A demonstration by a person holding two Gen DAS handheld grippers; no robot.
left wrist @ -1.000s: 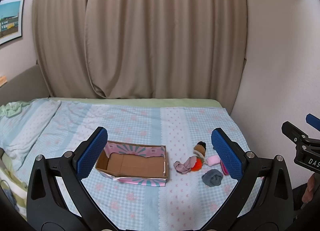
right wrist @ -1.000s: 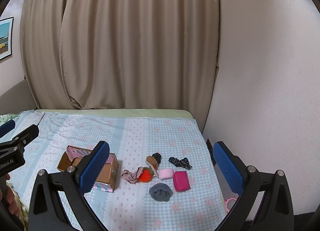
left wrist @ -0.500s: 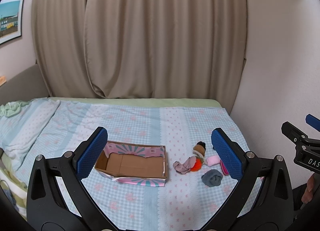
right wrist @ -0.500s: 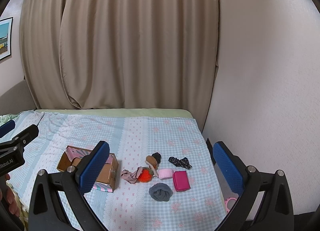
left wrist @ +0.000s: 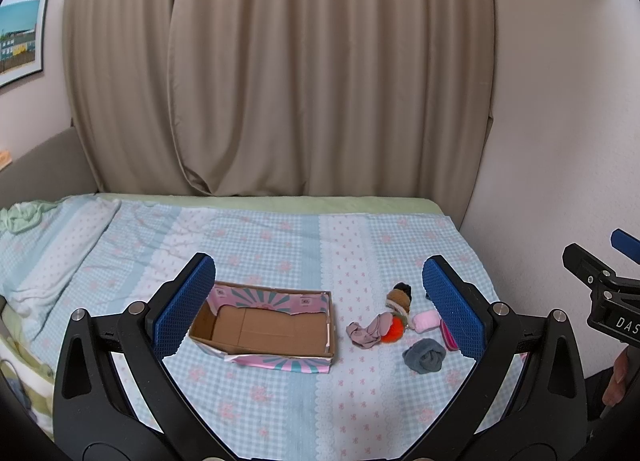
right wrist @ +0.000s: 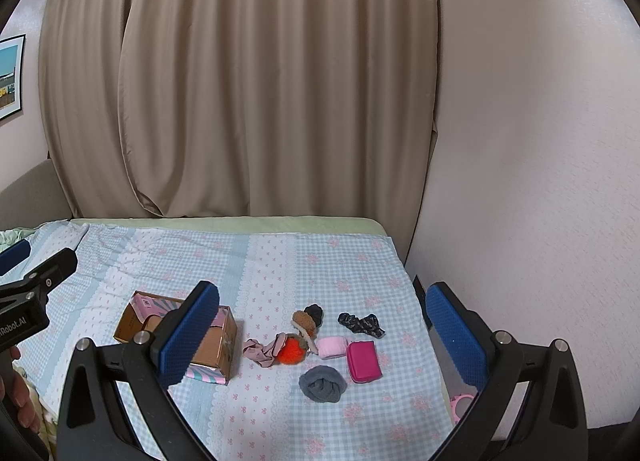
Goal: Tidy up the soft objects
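Note:
An open cardboard box (left wrist: 264,331) (right wrist: 216,345) with pink and teal sides lies empty on the bed. To its right lies a cluster of soft things: a mauve sock (right wrist: 260,351), an orange pompom (right wrist: 292,350), a brown fuzzy piece (right wrist: 304,321), a pale pink roll (right wrist: 332,346), a magenta pouch (right wrist: 363,361), a grey balled sock (right wrist: 322,378) (left wrist: 425,355) and a dark patterned scrunchie (right wrist: 362,324). My left gripper (left wrist: 320,305) hovers open above the bed, nearer the box. My right gripper (right wrist: 324,333) hovers open above the cluster. Neither holds anything.
The bed (left wrist: 280,245) carries a blue checked sheet; a rumpled duvet (left wrist: 44,261) lies at the left. Beige curtains (left wrist: 280,81) hang behind and a white wall (right wrist: 540,181) borders the bed's right edge. A pink ring-shaped item (right wrist: 462,405) lies low beside the bed.

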